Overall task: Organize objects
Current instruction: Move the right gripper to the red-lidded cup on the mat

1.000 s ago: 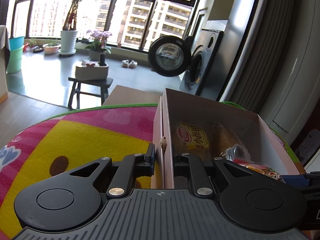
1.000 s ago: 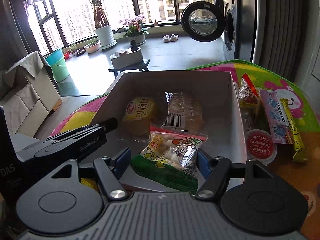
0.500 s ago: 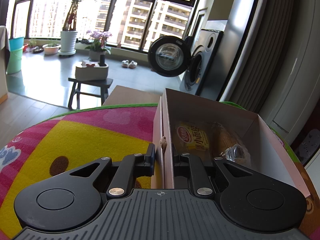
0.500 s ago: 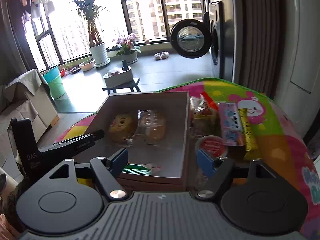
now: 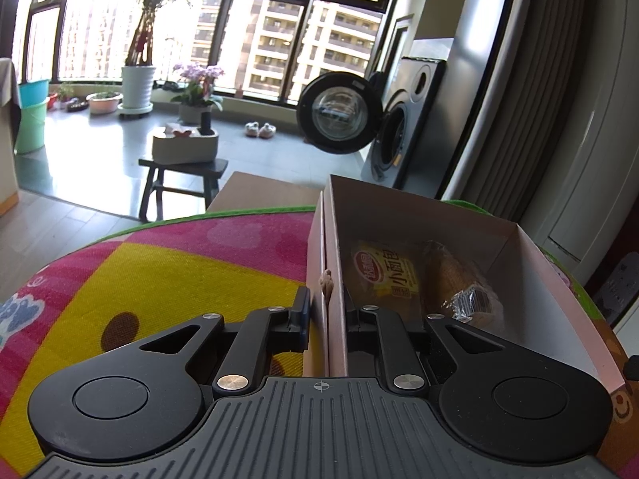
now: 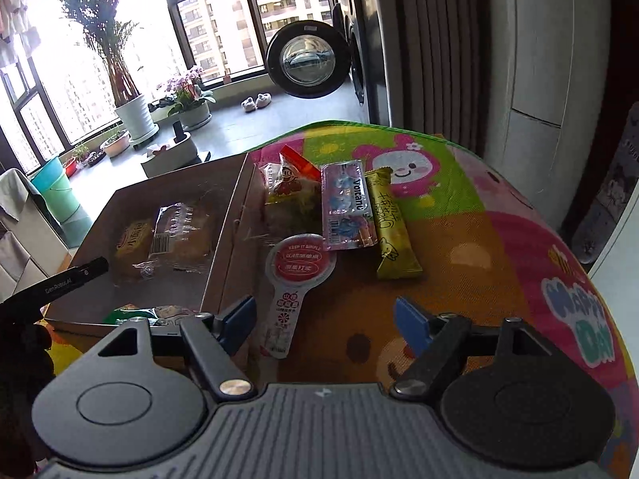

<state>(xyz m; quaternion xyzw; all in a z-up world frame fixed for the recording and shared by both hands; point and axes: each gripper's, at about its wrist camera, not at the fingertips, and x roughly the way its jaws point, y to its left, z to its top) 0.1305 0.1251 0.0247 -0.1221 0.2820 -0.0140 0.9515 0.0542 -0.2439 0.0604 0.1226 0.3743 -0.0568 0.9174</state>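
A pink cardboard box [image 5: 531, 263] [image 6: 223, 235] stands on the colourful mat. My left gripper [image 5: 326, 311] is shut on its left wall. Inside lie a yellow bread packet [image 5: 383, 267] [image 6: 129, 241], a clear-wrapped bun [image 5: 451, 279] [image 6: 179, 235] and a green-edged snack bag [image 6: 135, 315] at the near wall. My right gripper [image 6: 324, 321] is open with nothing between its fingers, just right of the box. Ahead of it lie a red-lidded round snack [image 6: 300, 260], a pink Volcanic pack [image 6: 346, 203], a yellow bar [image 6: 392, 231] and a cartoon snack bag [image 6: 289, 183].
The mat [image 6: 499, 247] covers a round table whose edge curves close on the right. A washing machine with its door open [image 6: 305, 60], a stool [image 5: 181, 171] and potted plants [image 6: 131, 111] stand on the floor beyond. The left gripper's arm [image 6: 60, 283] shows left of the box.
My right gripper let go of the green-edged snack bag in the box, drew back and swung right over the loose snacks. The left gripper has kept its hold on the box wall.
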